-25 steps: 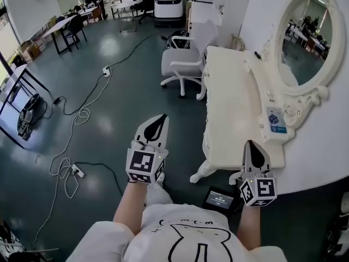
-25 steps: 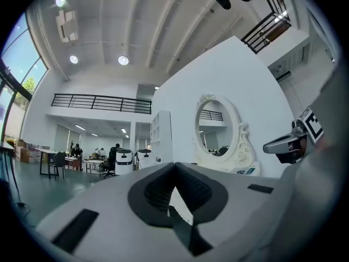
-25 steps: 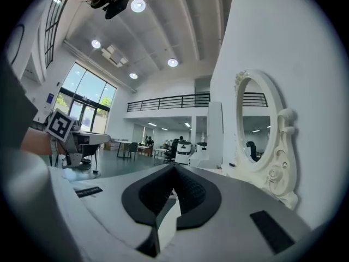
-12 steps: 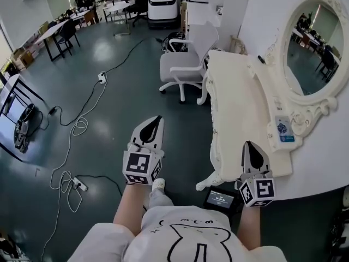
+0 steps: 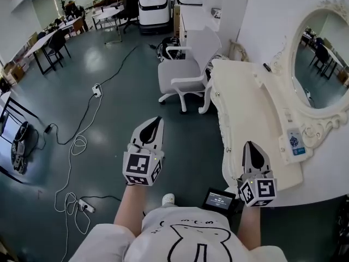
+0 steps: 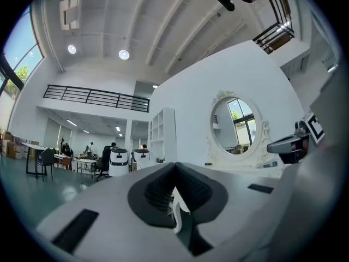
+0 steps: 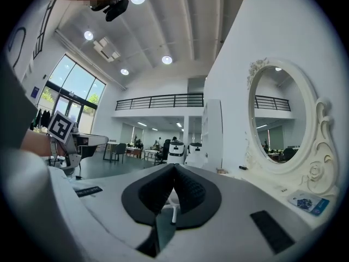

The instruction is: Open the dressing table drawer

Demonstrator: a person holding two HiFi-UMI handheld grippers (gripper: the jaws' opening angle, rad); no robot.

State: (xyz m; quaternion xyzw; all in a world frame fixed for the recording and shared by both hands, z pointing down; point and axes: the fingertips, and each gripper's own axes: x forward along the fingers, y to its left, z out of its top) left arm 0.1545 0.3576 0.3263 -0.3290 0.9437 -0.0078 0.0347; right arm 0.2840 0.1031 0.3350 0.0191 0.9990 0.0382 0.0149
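Standing off the near end of the white dressing bench (image 5: 245, 108), not yet squared up to its front. Carrying the left tool (image 5: 155, 123) and the right tool (image 5: 252, 146) out ahead, both pointing level and forward: a travelling posture, not a reach. Jaws pressed together on each, nothing between the pads, sensible with no handle in range to take. Right tool close by the bench's near corner, touching nothing as far as the head view tells; left tool well apart from the bench, over bare floor.

Presumably the drawer in the carved apron (image 5: 220, 125) along the long edge facing the room; tucked under the overhanging top from here, so neither front nor handle made out. Office chair (image 5: 185, 70) parked at the far end of that edge, leaving the middle stretch free for an approach. Oval mirror (image 5: 327, 64) and a small card (image 5: 295, 141) on the wall side, out of the way.

Likely next: turning to face the apron, then parting 1 tool's jaws for the handle.
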